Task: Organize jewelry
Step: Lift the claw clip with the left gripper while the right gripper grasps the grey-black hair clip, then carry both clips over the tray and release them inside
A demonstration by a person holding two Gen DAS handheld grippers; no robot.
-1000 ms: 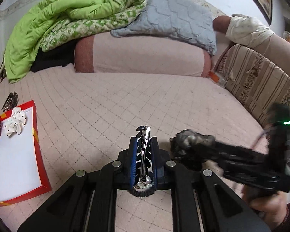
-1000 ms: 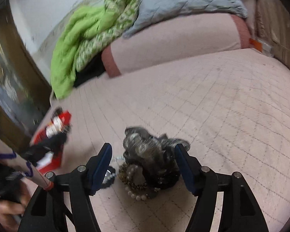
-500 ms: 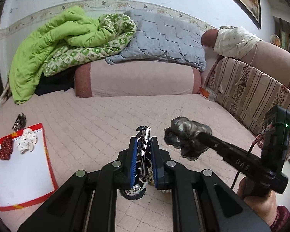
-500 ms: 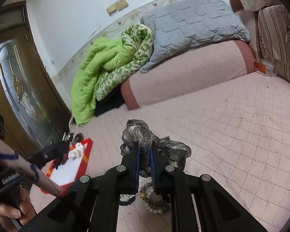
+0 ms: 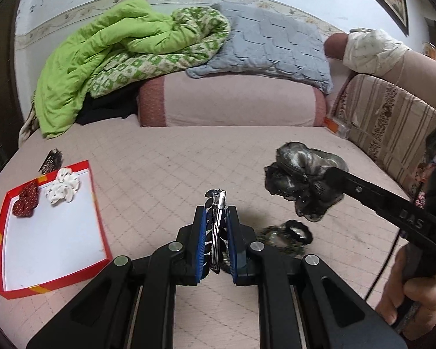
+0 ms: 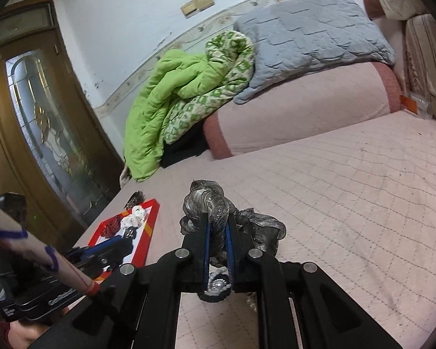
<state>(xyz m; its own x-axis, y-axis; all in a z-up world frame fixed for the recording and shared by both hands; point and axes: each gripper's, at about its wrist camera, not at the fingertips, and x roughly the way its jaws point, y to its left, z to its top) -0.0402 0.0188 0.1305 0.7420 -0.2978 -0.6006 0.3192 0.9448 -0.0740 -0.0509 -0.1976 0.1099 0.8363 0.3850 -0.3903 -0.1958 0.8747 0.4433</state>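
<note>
A red-rimmed tray (image 5: 100,226) with a white floor lies on the left of the bed; at its far end sit a dark red scrunchie (image 5: 26,199) and, just beside it, a white scrunchie (image 5: 63,187). A dark comb-like clip (image 5: 51,161) lies just beyond the tray's far edge.

The left gripper (image 5: 216,232) has its jaws nearly together on a silver hair clip (image 5: 217,221), whose long axis points away along the fingers. The right gripper (image 6: 218,241) is clamped narrowly on a grey scrunchie (image 6: 209,203), held above the pink quilted bedspread (image 5: 165,157). Beaded bracelets (image 5: 284,237) lie on the bedspread below.

Far off, a green blanket (image 5: 101,55) and a grey quilt (image 5: 270,46) are piled on a pink bolster (image 5: 229,101); a wooden door (image 6: 29,122) stands left.
</note>
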